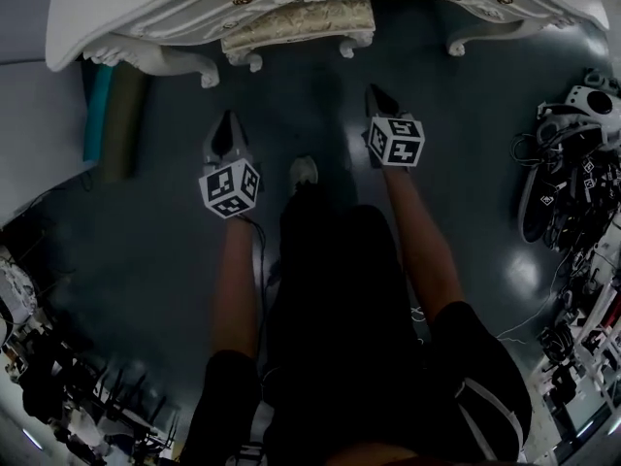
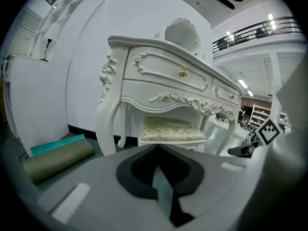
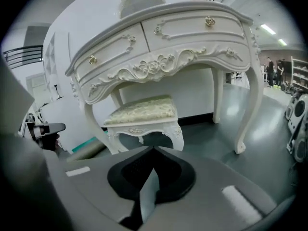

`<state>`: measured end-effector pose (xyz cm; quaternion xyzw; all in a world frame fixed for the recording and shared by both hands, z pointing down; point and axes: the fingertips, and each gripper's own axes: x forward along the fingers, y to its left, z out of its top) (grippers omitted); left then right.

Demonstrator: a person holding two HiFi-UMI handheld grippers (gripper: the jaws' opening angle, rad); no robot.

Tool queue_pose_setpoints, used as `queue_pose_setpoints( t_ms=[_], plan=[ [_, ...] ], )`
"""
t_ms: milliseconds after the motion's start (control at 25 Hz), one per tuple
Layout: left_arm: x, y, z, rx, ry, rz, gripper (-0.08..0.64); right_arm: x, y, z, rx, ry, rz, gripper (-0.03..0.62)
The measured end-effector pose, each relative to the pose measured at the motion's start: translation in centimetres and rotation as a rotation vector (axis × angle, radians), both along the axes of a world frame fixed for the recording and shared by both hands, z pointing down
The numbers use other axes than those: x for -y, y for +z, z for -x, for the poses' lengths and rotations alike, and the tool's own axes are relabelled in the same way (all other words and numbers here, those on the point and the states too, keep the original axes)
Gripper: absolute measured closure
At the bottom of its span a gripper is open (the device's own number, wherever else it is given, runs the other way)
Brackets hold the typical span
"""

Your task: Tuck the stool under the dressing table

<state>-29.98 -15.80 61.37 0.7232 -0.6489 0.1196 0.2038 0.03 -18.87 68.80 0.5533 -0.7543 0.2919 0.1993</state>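
Head view: the stool (image 1: 296, 22) sits in the gap between the legs of the white dressing table (image 1: 146, 8). From above, only the front strip of its pale patterned cushion peeks out past the carved front edge. Both tongs hang over the dark floor (image 1: 146, 260), well apart from the stool. The left gripper (image 1: 229, 124) and right gripper (image 1: 378, 100) both point toward the table with their jaws pressed together and nothing in them. A shoe (image 1: 304, 171) shows between them. Off to the left, an olive roll (image 1: 121, 115) lies by the table leg, with a teal thing (image 1: 97, 110) beside it. A heap of gear (image 1: 572, 173) sits on the right.

Left gripper view: the jaws meet in a closed point and are empty. Past them the stool (image 2: 168, 129) stands under the table's drawers (image 2: 163, 73), framed by the curvy legs. The olive roll (image 2: 57, 160) is low on the left. The other gripper's marker cube (image 2: 268, 131) pokes in at the right.

Right gripper view: same deal, pads together and holding nothing. The stool (image 3: 142, 112) is right under the table's carved middle (image 3: 163, 47), with its legs on the floor.
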Motion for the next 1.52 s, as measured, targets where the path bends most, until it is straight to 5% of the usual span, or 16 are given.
queue_pose_setpoints(
  t_ms=[600,880,1160,1520],
  plan=[
    [-4.6,-26.4,-1.0,-0.01,0.03,0.088,0.552,-5.6,-26.1,4.3,0.019,-0.029,0.107,0.595],
    [-5.2,-35.8,-2.9,-0.029,0.069,0.076,0.552,-7.2,-36.9,6.4,0.038,-0.066,0.079,0.595],
    [-5.1,-42.1,-6.6,-0.04,0.184,0.001,0.552,-7.4,-42.5,4.8,0.045,-0.051,0.048,0.595],
    [-6.5,-46.2,-9.8,-0.021,0.19,-0.038,0.552,-8.6,-48.5,3.3,0.071,-0.128,-0.038,0.595]
  ],
)
